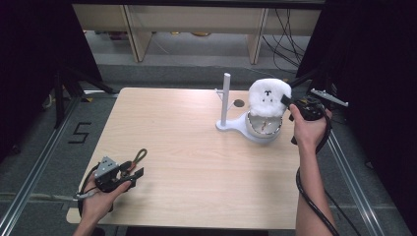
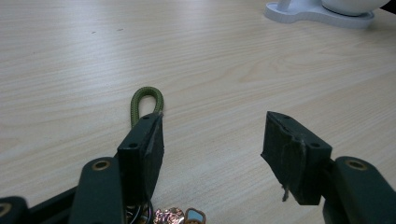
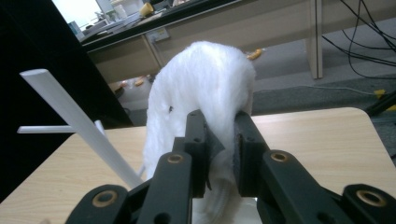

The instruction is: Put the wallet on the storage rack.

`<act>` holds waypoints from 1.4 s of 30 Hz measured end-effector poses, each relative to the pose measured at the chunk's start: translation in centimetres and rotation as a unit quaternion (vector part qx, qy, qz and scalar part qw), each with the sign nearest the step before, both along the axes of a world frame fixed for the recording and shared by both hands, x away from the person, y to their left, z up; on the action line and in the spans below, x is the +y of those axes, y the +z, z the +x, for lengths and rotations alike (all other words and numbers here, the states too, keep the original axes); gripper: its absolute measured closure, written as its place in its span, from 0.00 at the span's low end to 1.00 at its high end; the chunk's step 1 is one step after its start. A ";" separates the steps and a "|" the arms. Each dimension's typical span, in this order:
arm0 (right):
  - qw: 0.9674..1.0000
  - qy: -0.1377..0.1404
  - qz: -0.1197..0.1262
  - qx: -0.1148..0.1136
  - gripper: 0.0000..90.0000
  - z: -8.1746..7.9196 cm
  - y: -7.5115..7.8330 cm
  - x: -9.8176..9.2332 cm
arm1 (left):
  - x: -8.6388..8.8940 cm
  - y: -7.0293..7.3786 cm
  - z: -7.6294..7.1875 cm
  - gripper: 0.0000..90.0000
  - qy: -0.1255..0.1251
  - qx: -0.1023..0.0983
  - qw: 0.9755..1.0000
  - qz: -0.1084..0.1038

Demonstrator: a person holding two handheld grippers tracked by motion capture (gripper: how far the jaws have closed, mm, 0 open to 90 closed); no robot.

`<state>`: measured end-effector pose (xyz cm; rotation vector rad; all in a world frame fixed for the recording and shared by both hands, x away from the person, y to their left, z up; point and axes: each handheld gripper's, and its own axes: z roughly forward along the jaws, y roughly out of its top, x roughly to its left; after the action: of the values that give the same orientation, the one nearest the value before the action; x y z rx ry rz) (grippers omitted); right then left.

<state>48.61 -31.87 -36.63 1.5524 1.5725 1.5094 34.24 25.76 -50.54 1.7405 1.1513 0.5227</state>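
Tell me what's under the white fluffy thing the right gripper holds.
The white stand's round dish sits below the white fluffy thing, something shiny inside. The fluff hides the rest.

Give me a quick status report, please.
Right gripper clamped on the white fluffy cover, above the white stand. Left gripper open, idle by the green cord loop. Nothing in the way.

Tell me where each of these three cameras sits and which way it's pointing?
High view: above the person's side, looking forward and down on the table; both forearms, the left gripper and the right gripper show.
Left gripper view: on the left gripper, looking low across the table past its open jaws and a green cord loop.
Right gripper view: on the right gripper, its jaws pinching a white fluffy toy.
Shared: the toy and the white stand appear in the high and right gripper views.
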 end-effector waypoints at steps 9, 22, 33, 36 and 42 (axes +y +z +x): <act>1.000 -0.026 -0.005 -0.012 0.88 0.1 -2.4 -1.1 | -0.1 -0.1 0.1 0.42 -0.005 -0.001 1.000 -0.003; 0.998 -0.014 -0.058 0.027 0.86 -0.2 -5.2 -1.3 | -0.4 -0.1 0.1 0.42 -0.004 0.001 1.000 -0.001; 0.983 -0.010 -0.176 0.045 0.81 0.2 -5.4 -0.4 | -0.4 -0.2 0.1 0.42 -0.003 0.003 1.000 -0.001; 0.980 -0.006 -0.194 0.047 0.76 0.3 -5.5 -0.1 | -0.4 -0.2 0.1 0.42 -0.003 0.003 1.000 -0.002; 0.982 -0.031 -0.180 0.050 0.67 -0.2 -5.1 0.3 | -0.3 -0.1 0.1 0.42 -0.005 0.001 1.000 -0.001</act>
<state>48.45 -31.55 -41.74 1.4689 1.7228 1.0556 34.31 25.51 -50.68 1.7451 1.1433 0.5131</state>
